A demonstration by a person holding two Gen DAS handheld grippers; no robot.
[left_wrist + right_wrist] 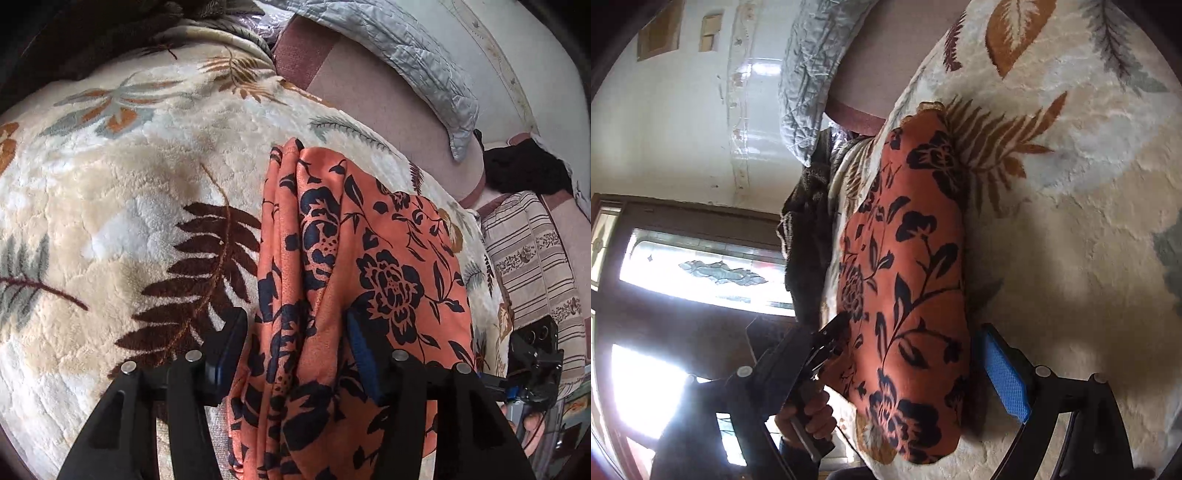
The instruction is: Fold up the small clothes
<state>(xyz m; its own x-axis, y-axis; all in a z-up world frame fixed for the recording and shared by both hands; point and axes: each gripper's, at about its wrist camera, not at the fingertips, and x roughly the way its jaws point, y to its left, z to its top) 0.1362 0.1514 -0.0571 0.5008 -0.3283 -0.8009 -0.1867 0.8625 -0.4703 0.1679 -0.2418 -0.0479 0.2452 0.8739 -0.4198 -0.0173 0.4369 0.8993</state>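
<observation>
An orange garment with a dark floral print (354, 280) lies folded into a narrow strip on a plush leaf-patterned blanket (122, 206). My left gripper (295, 350) is open, its fingers standing either side of the bunched near end of the garment. In the right wrist view the garment (908, 280) runs lengthwise; my right gripper (905, 373) is open around its near end, with the blue pad (1004, 380) on the right. The left gripper (827, 339) shows at the garment's left edge.
A grey quilted pillow (417, 48) and a mauve sheet (373, 99) lie at the bed's far side. A striped cushion (535, 258) sits at the right. A dark cloth (809, 236) lies by the bed edge, before a door with glass panes (698, 269).
</observation>
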